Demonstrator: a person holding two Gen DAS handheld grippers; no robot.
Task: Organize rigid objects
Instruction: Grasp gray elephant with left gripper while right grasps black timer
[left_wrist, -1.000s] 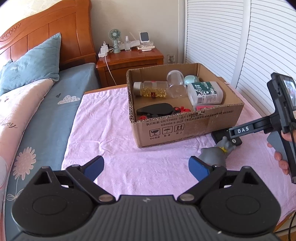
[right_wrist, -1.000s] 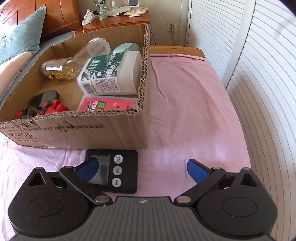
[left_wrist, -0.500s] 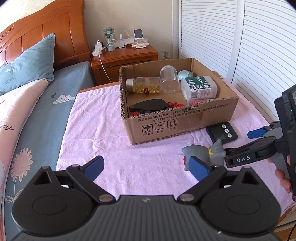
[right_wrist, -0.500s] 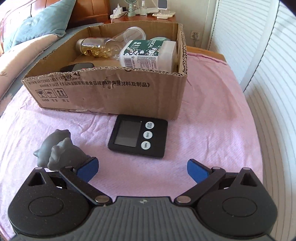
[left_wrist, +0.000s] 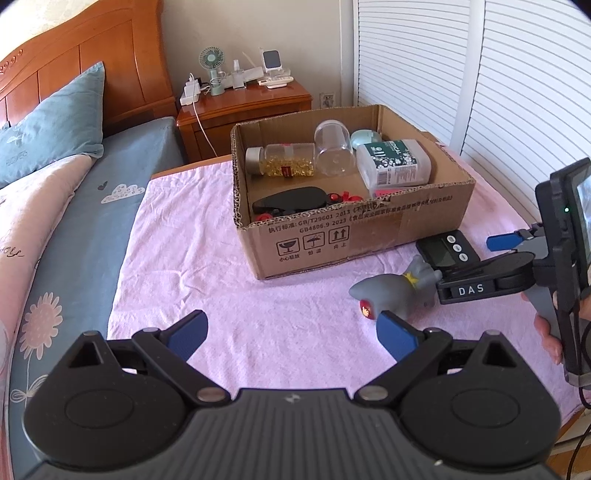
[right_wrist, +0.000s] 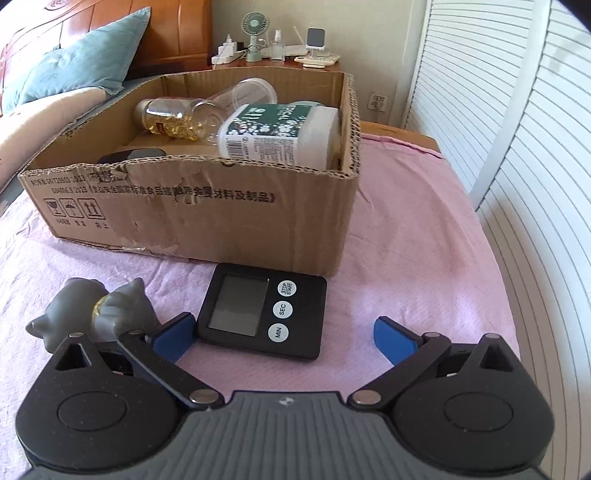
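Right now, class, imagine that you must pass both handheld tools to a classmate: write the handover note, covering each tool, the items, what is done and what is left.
Left tool: open, empty, above the pink cloth.
Right tool: open, empty, low over the black timer.
Cardboard box already holds the capsule bottle, a clear jar, the white bottle and a black item with red parts.
Left to do: the timer and the grey toy figure both lie on the cloth outside the box, by its front wall. The timer looks like the likely next pick.
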